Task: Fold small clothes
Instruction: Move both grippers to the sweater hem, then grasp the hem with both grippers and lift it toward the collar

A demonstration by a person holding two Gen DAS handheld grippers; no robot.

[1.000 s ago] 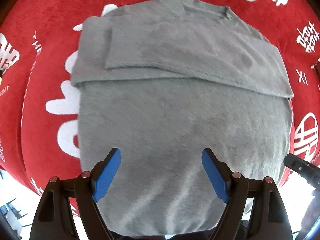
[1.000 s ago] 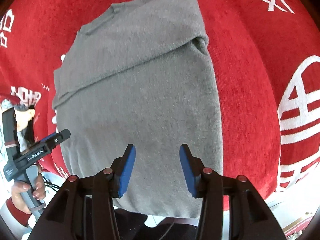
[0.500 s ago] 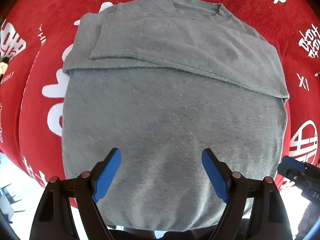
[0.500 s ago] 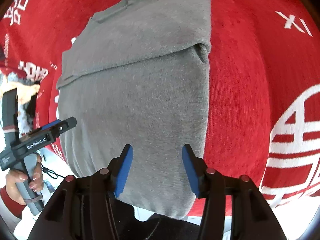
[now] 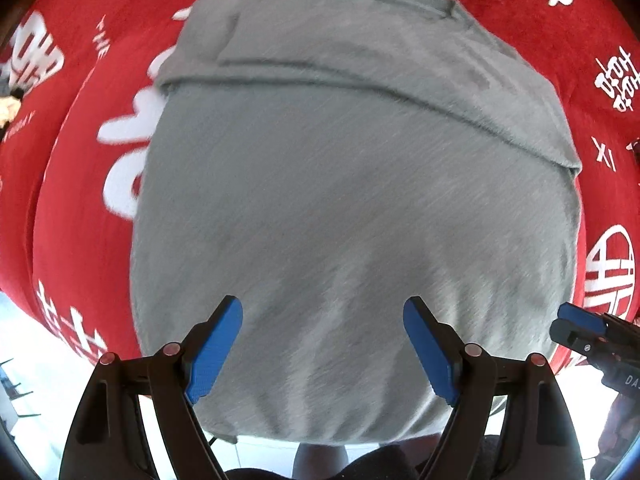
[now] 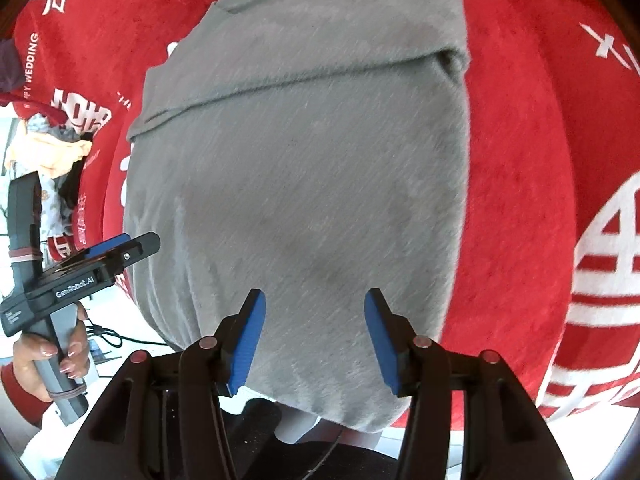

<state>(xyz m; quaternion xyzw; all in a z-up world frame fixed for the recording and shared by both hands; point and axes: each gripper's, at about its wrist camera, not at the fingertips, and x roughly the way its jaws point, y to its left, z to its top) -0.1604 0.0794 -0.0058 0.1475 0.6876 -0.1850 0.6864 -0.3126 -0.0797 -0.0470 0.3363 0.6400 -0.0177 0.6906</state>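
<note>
A grey shirt [image 5: 352, 200] lies flat on a red cloth [image 5: 80, 208] with white signs on it. The shirt fills the middle of both views. Its neck points to 12 o'clock, and a folded part lies across the top. The bottom edge of the shirt hangs over the near side at 6 o'clock.

The left gripper [image 5: 322, 344] points down over the bottom of the shirt. Its blue fingers [image 5: 212, 348] are wide apart with nothing pinched between them.

The right gripper [image 6: 314, 338] is above the shirt's bottom edge too. Its jaws have just been opening; they are apart and pinch nothing. In this view a hand [image 6: 48, 360] holds the left gripper at 9 o'clock, next to a pile of clothes [image 6: 52, 148]
</note>
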